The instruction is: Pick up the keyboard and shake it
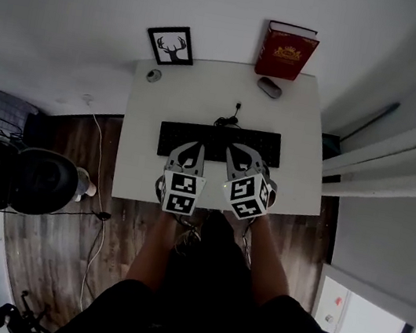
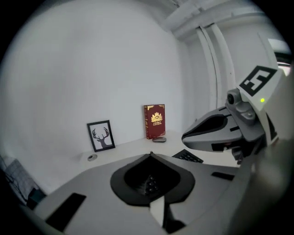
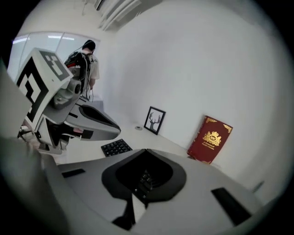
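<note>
A dark wood-plank floor [image 1: 50, 246] runs under everything, its near part hidden by the person's dark clothing and forearms. On it stands a rectangular white table [image 1: 300, 138] with a smooth matte top, its far edge against a plain pale wall. The keyboard [image 1: 220, 142], a long flat black slab of low keys, lies on the middle of the table, parallel to its near edge, with a thin black cable [image 1: 228, 117] curling off its far side. Its near edge is covered by the two grippers, so whether they touch it cannot be told. The left gripper [image 1: 190, 146] and the right gripper [image 1: 240, 151] sit side by side over that edge. Each is grey moulded plastic with a marker cube at the back and has its jaws closed tip to tip on nothing. In both gripper views only a few keys show through the dark spade-shaped opening behind the tips. At the far right a red hardcover book [image 1: 286, 52] with gold ornament stands against the wall. At the far left leans a black-framed picture [image 1: 171, 45] of antlers. A small dark oval mouse [image 1: 269, 87] lies just in front of the book. A tiny grey disc [image 1: 154, 75] near the picture is too small to identify.
</note>
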A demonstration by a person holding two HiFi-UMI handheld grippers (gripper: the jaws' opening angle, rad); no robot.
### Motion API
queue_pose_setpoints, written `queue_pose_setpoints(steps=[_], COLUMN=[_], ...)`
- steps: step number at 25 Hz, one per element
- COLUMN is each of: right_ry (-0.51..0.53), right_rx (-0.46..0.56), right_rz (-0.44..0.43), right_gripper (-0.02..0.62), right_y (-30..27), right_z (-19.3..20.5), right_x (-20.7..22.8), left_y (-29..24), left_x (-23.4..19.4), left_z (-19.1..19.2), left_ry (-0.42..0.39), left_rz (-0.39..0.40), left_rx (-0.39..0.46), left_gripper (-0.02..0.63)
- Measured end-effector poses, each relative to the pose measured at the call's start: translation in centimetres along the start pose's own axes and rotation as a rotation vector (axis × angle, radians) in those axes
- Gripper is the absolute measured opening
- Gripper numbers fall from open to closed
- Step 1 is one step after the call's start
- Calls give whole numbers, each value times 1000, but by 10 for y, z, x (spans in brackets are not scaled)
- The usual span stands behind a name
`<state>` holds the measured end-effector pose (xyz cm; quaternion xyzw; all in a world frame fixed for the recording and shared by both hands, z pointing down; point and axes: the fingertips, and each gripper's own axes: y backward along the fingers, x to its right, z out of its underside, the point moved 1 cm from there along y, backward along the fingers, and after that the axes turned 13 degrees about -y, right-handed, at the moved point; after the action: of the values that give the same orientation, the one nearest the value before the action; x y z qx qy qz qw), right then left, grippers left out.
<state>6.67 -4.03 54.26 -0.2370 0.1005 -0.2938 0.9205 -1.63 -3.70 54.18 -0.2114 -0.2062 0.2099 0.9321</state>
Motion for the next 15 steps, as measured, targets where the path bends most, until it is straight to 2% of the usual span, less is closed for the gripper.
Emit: queue_pose_setpoints(steps=[4,8,11,15], right_ry=[-113,-178,-198,-211], right_rx=[135,220,255,318], right_rz=[28,36,54,55], right_gripper=[21,21,21,21], right_y=[60,108,135,159], right_z=[9,24,31,30], right_x=[-18,-29,-31,-23], left_y=[44,69,85,103], left_x=[21,60,87,112], left_z=[7,1,-10,-30], left_ry=[74,95,89,51], left_rz=[-57,4,35,20], left_rx=[81,141,186,250], left_gripper=[3,3,3,3])
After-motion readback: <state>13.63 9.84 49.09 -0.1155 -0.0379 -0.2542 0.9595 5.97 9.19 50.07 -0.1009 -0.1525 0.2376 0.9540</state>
